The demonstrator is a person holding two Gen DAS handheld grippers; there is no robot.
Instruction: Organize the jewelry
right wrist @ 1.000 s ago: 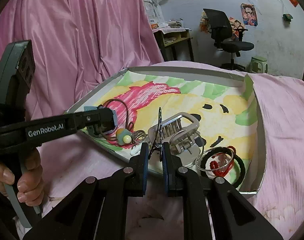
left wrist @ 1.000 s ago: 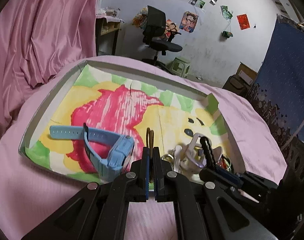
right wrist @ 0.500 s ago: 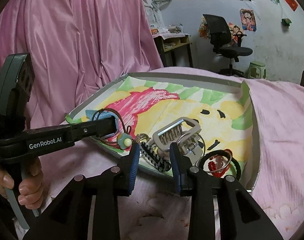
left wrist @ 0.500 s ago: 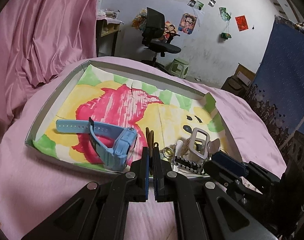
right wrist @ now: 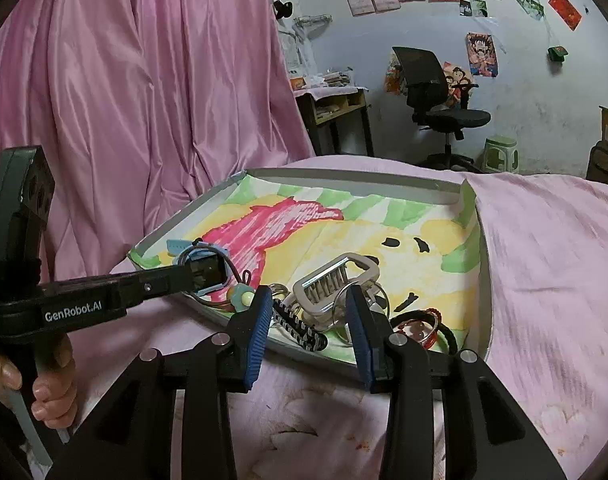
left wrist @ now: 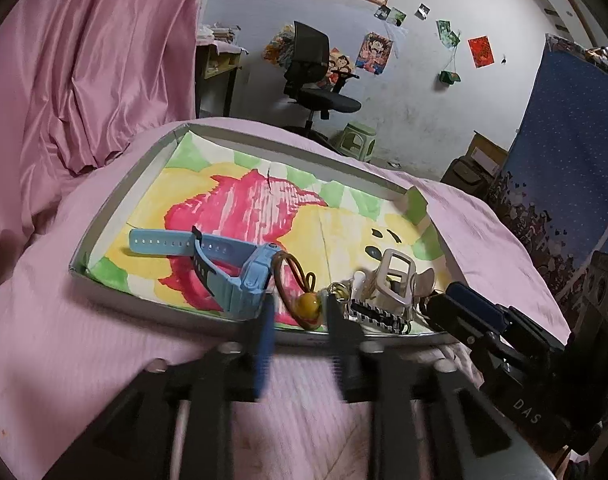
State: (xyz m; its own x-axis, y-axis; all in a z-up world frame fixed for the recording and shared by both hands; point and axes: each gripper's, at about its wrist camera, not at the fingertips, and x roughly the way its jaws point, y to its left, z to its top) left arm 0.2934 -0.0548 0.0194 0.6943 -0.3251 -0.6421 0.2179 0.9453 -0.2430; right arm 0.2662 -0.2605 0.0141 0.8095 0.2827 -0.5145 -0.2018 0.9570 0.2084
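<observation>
A shallow grey tray [left wrist: 104, 216] lined with a colourful drawing lies on a pink bedspread. In it are a blue watch [left wrist: 240, 268], a brown hair tie with a yellow bead [left wrist: 300, 296], a black comb clip [left wrist: 380, 316] and a white claw clip [left wrist: 396, 280]. My left gripper [left wrist: 298, 320] is open at the tray's near edge, the hair tie lying between its fingers. My right gripper [right wrist: 310, 312] is open over the black comb clip [right wrist: 300, 326] and white claw clip [right wrist: 336, 280]. Red beads and a black band [right wrist: 424, 326] lie to the right.
Pink curtains [right wrist: 144, 100] hang on the left. An office chair [right wrist: 432, 96], a desk and a green stool [right wrist: 500, 154] stand behind the bed. A blue cloth [left wrist: 564, 168] hangs at the right. A hand [right wrist: 44, 384] holds the left gripper's handle.
Both grippers have opened. The left one has let go of the brown hair tie and the right one has let go of the black comb clip; both items now lie in the tray.
</observation>
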